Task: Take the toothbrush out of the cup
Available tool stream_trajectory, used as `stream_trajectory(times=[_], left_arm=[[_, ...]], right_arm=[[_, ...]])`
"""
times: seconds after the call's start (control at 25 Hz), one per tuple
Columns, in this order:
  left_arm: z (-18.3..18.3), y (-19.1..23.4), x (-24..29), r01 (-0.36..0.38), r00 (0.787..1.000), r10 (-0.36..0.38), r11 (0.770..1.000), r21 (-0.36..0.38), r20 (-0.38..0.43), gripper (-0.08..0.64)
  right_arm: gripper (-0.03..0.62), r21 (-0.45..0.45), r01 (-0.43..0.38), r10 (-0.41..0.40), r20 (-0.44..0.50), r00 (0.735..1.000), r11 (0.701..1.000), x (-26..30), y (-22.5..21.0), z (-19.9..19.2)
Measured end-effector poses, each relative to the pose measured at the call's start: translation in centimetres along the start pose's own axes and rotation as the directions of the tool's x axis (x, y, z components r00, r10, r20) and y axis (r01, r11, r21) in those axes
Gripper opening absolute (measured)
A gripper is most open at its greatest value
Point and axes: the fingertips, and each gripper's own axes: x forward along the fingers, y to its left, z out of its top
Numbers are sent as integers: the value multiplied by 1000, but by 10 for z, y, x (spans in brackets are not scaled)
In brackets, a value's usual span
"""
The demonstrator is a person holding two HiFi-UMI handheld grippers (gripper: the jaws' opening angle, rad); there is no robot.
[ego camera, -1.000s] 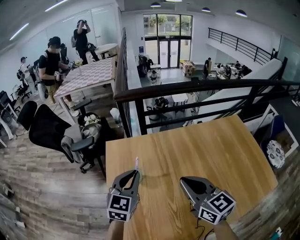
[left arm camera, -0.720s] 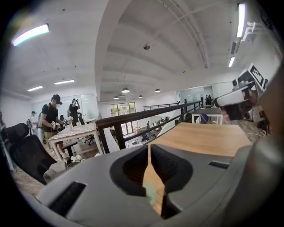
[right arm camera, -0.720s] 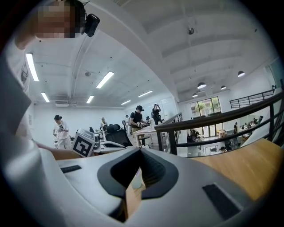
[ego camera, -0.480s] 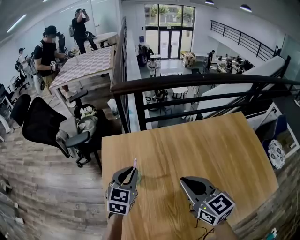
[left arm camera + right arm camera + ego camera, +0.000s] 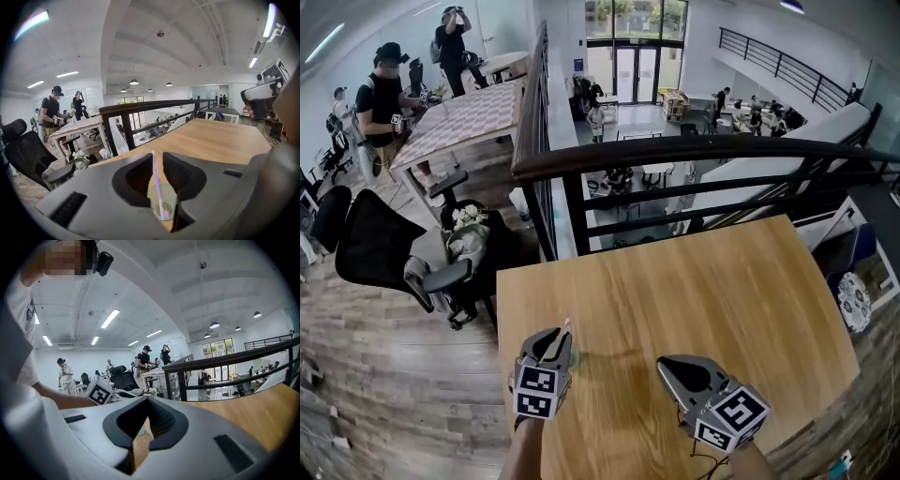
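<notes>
The toothbrush [image 5: 157, 186], pale purple, stands upright in the clear greenish cup [image 5: 169, 196], its lower end at the cup's bottom. Around its upper end, above the cup, sits the left gripper [image 5: 157, 153]. Its jaws are a narrow slit apart; the handle lies against the left one and a sliver of gap shows on the other side. The right gripper [image 5: 148, 397], well to the right of the cup, has its jaw tips together on nothing.

Each gripper carries a cube printed with black-and-white square markers [image 5: 537, 392]. A bare forearm [image 5: 525, 455] leads up to the left gripper, which points away from the person.

The head view shows only the brush's tip above the left gripper; the cup, near the left edge of the wooden table [image 5: 722, 281], is almost hidden there.
</notes>
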Motion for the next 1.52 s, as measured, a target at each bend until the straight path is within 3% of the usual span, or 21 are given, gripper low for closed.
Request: stream_trajectory(times=[0.68,1.52], left_arm=[[-32,6,39,37,995,-41,998,-47,-89,112],[-19,4,28,42,996,-46,998,-52,-74,66]], right_arm=[[21,21,18,-18,-28,999,1000,11,-14,-20],[23,20,31,-30,-32,999,999,-3,-11,-17]])
